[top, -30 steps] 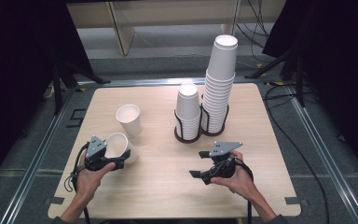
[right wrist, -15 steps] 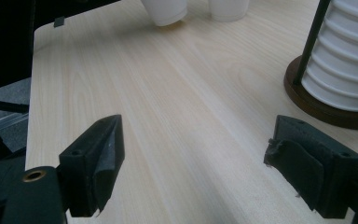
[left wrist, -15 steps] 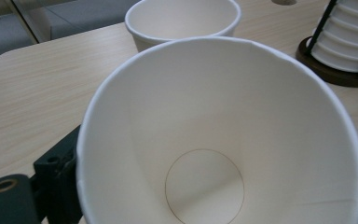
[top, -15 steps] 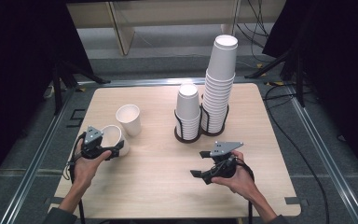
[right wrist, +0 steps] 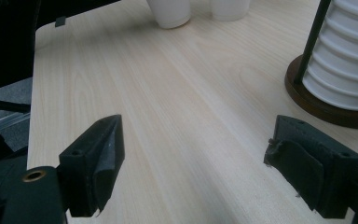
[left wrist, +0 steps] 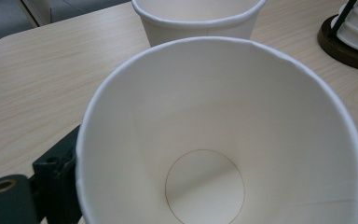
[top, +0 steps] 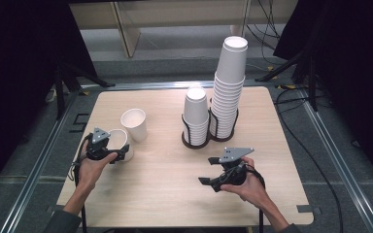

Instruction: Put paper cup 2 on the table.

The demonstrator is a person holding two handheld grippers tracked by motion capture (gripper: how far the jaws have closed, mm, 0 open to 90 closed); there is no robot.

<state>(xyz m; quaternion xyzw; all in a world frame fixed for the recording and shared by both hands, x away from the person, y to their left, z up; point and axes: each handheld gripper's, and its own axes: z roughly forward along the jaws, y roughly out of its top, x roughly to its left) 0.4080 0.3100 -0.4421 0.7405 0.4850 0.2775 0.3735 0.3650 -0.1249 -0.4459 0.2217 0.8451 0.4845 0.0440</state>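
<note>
Paper cup [left wrist: 223, 140] gripped by left hand-held gripper [top: 108, 151] | second cup [top: 134, 124] just beside | right hand-held gripper [right wrist: 200, 172] wide, empty

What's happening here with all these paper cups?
A person at a wooden table works with a hand-held gripper in each hand. The left gripper is closed on a white paper cup, held beside a second loose cup standing upright on the table. The right gripper waits open and empty over bare wood. Behind it, two wire holders keep stacks of cups: a short stack and a much taller stack to its right.
</note>
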